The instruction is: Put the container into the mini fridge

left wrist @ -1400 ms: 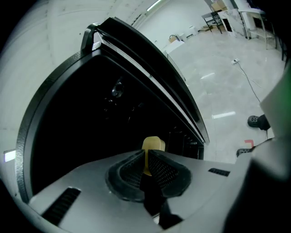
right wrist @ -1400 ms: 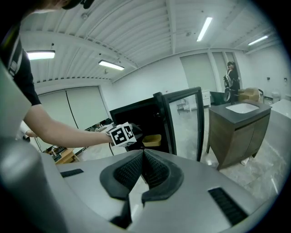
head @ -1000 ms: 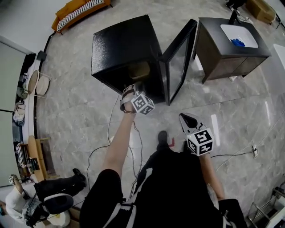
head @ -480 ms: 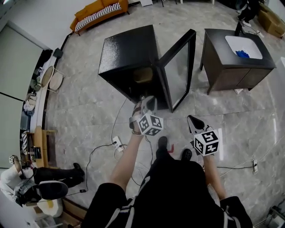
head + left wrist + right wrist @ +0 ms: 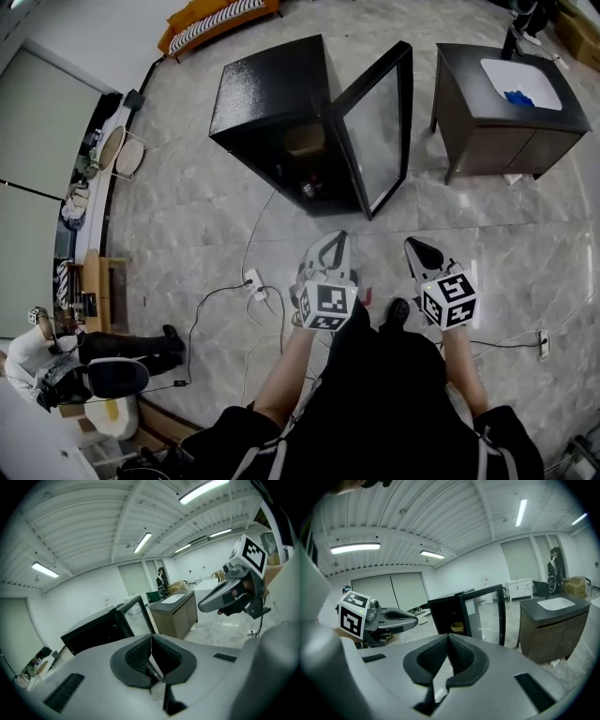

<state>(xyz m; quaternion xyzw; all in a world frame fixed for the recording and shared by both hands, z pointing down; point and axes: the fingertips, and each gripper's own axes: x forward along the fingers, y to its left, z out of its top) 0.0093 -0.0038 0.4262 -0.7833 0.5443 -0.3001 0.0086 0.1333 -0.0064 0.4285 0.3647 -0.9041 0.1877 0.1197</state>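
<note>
The black mini fridge (image 5: 272, 98) stands on the floor with its glass door (image 5: 380, 117) swung open to the right. A tan container (image 5: 305, 141) sits on a shelf inside; the right gripper view shows the container (image 5: 457, 627) there too. My left gripper (image 5: 330, 248) is held back from the fridge, near my legs, jaws shut with nothing between them. My right gripper (image 5: 419, 251) hovers beside it, also shut and empty. Each gripper view shows its own pads pressed together, the left gripper (image 5: 151, 641) and the right gripper (image 5: 448, 641).
A dark cabinet (image 5: 497, 122) with a white basin and a blue item stands right of the fridge door. Cables and a power strip (image 5: 253, 281) lie on the marble floor left of my feet. A person (image 5: 84, 375) sits at lower left. An orange sofa (image 5: 220, 14) is far back.
My left gripper has pulled back from the fridge opening toward my body, empty. The view has backed away from the fridge. The container stays on the shelf.
</note>
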